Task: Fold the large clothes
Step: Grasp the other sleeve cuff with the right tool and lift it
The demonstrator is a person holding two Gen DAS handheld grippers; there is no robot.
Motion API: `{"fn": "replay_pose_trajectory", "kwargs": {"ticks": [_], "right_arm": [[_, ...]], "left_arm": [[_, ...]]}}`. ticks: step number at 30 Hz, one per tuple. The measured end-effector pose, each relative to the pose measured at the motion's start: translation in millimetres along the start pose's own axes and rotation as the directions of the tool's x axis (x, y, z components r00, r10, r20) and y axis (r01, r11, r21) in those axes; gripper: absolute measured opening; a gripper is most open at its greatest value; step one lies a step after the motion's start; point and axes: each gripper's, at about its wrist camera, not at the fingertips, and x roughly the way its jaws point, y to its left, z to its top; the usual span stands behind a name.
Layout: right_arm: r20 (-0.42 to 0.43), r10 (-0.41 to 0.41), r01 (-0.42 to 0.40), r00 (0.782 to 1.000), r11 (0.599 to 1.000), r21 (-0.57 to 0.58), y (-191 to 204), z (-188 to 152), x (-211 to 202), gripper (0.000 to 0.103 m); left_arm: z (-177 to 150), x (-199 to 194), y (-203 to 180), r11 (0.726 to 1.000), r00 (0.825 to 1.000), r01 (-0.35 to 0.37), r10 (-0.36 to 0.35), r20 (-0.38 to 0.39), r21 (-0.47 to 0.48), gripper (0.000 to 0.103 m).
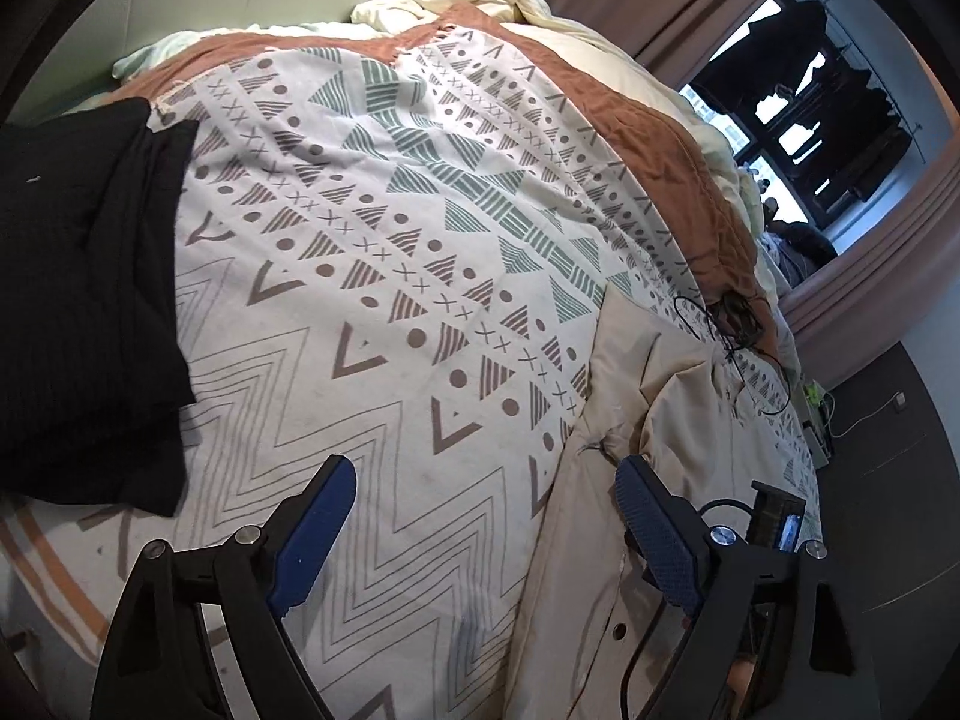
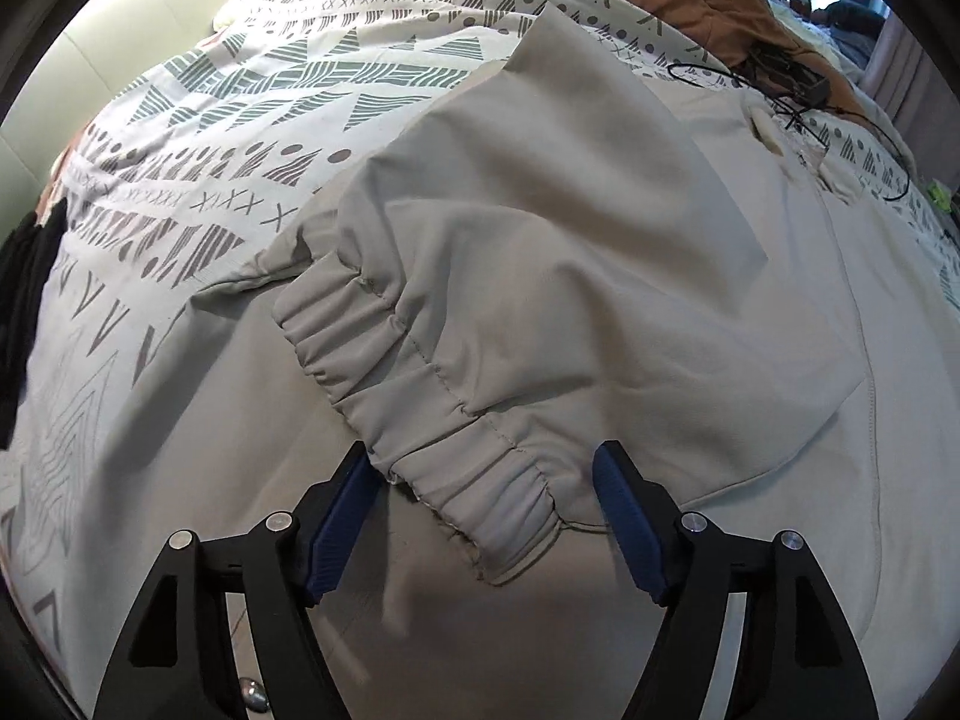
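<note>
A big light-beige jacket (image 2: 600, 228) lies spread out on a bed. The bed has a white blanket (image 1: 384, 312) on it with brown and green triangles, dots and zigzag lines. One sleeve (image 2: 540, 276) is folded over the body of the jacket. Its end has a stretchy, gathered cuff (image 2: 420, 414) with lots of little wrinkles. A seam runs down the jacket on the right side of the right wrist view. In the left wrist view, small round snaps show along the jacket's edge.

The right tool (image 2: 483, 516) is open. Its two blue pads (image 2: 342, 534) stand apart, one on each side of the cuff. The cuff lies between them, but the pads are not pressing on it. The left pad is right beside the cuff's edge, and I cannot tell if it touches.

The left tool (image 1: 486, 534) is open wide and holds nothing. Its left pad hangs over the bare blanket. Its right pad is over the edge of the jacket, which lies to the right of this tool.

A black piece of clothing (image 1: 78, 276) lies on the far left of the bed, well apart from the jacket. A thin black cord (image 1: 732, 324) lies near the jacket's top.
</note>
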Motion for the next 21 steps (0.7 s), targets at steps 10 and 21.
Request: {"fn": "replay_pose_trajectory", "kwargs": {"ticks": [10,21], "right_arm": [[0.062,0.002,-0.005,0.998,0.999,0.041,-13.6,-1.8,-12.8,0.017],[0.29,0.155,-0.242,0.945,0.924,0.295,-102.7,-11.1,-88.5,0.016]], "left_arm": [[-3.4,-26.1,23.2,0.999,1.0,-0.009,0.01,0.019,-0.049,0.089],[5.0,3.1,-8.2,1.0,1.0,0.027,-0.027,0.0,-0.01,0.089]]}}
